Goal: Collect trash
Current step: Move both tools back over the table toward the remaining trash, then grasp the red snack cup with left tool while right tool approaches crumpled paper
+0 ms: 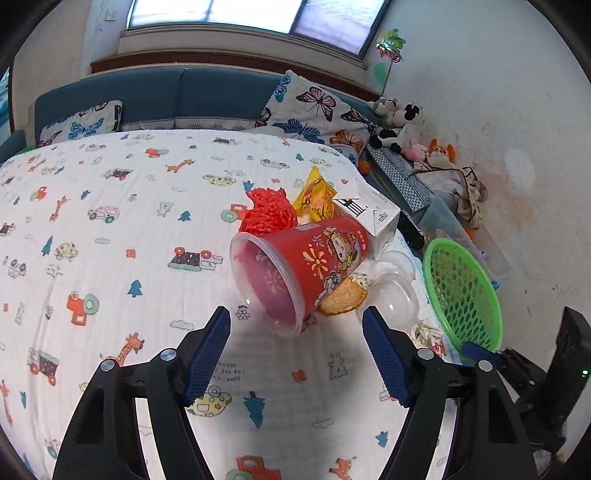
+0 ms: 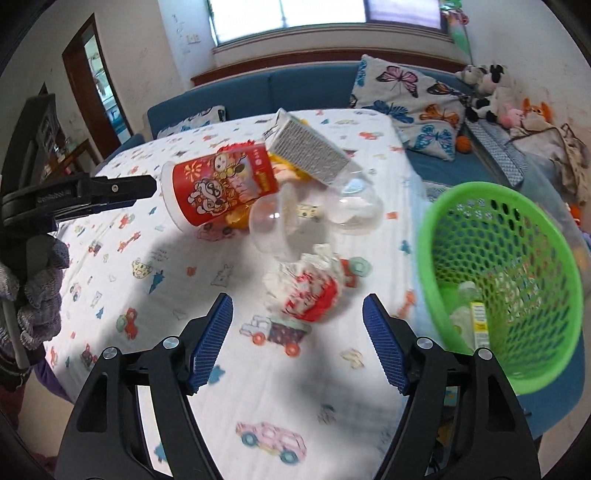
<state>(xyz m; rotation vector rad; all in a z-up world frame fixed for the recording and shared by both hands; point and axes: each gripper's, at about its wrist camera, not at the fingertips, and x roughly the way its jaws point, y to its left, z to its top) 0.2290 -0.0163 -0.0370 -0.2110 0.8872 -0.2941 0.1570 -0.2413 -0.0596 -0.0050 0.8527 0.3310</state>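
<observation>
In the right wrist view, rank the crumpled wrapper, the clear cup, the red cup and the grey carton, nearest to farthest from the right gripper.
1. crumpled wrapper, just ahead of the right gripper
2. clear cup, beyond it
3. red cup, farther, to the left
4. grey carton, farthest back

Daylight came through a wide window set high in the white wall, above a brown wooden ledge. Below it ran a blue sofa with butterfly-print cushions at either end. Soft toys were heaped in the corner by the stained wall, beside a pile of cloth. A white cloth printed with cars, trees and giraffes covered the surface. Off to the left stood a brown-framed doorway.
</observation>
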